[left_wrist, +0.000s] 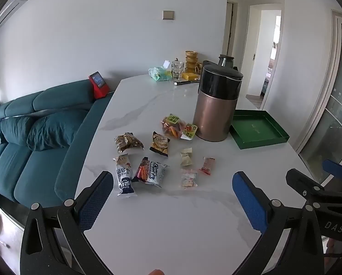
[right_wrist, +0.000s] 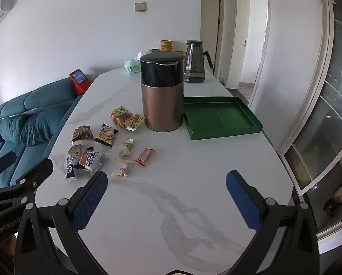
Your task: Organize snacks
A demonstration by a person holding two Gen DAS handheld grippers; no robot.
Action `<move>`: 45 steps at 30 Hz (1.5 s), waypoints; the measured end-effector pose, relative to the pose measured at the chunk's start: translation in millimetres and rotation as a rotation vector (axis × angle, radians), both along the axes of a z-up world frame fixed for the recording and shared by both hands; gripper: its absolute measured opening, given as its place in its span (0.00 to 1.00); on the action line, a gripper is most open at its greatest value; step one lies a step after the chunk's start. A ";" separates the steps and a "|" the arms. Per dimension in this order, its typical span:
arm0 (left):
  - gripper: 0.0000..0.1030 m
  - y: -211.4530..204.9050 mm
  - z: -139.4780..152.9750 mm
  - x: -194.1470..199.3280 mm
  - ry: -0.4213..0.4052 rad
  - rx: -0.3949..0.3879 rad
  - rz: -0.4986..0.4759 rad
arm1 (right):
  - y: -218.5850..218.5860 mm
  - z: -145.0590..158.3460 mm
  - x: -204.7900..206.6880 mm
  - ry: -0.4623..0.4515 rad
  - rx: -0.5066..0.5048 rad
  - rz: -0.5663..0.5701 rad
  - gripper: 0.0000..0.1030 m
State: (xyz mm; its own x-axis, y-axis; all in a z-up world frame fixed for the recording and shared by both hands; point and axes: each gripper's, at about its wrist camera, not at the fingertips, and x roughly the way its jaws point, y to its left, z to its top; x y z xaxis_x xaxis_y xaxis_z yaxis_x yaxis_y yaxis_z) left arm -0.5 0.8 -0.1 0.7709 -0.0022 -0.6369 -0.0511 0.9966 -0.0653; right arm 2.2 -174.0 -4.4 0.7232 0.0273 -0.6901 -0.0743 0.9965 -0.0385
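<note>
Glossy marble-look table (right_wrist: 171, 206), brushed copper-toned metal canister (right_wrist: 163, 105), crinkly foil snack packets (left_wrist: 151, 170).

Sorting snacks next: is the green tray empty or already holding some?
Empty: the green tray shows only its bare floor.

Snack packets (left_wrist: 152, 153) on table (left_wrist: 171, 229), canister (left_wrist: 214, 110) behind, tray (left_wrist: 258, 129) right of canister

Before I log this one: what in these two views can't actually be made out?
- Glass jug: in the left wrist view the copper canister hides all but its top.
- Yellow stacked tubs: right wrist view, lower ones hidden behind the canister.
- Small pale snack packet: print too small in both views.
- Green tray: gold mark on its floor illegible.
</note>
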 end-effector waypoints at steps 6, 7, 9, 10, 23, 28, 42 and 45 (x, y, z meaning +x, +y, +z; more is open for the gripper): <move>0.99 -1.8 -0.1 0.2 0.013 0.010 0.011 | 1.2 1.2 2.1 0.008 0.003 -0.004 1.00; 0.99 -1.8 -0.1 0.2 0.012 0.010 0.011 | 1.7 1.5 2.7 0.007 0.002 -0.004 1.00; 0.99 -2.7 1.8 -3.8 0.010 0.012 0.010 | 2.0 2.2 4.3 0.006 -0.002 -0.004 1.00; 0.99 -2.8 2.0 -4.1 0.010 0.014 0.009 | 1.4 2.6 5.3 0.005 -0.003 -0.005 1.00; 0.99 3.2 -2.7 4.5 0.017 0.013 0.012 | 1.4 1.7 5.8 0.010 0.003 -0.002 1.00; 0.99 1.3 -4.9 5.9 0.021 0.014 0.010 | 2.3 -2.3 7.5 0.012 0.001 -0.007 1.00; 0.99 -3.4 -8.9 8.8 0.027 0.014 0.005 | -4.0 -4.1 10.1 0.023 -0.004 -0.010 1.00; 0.99 -3.1 -9.0 8.6 0.026 0.015 0.005 | -4.4 -4.0 10.6 0.024 -0.004 -0.011 1.00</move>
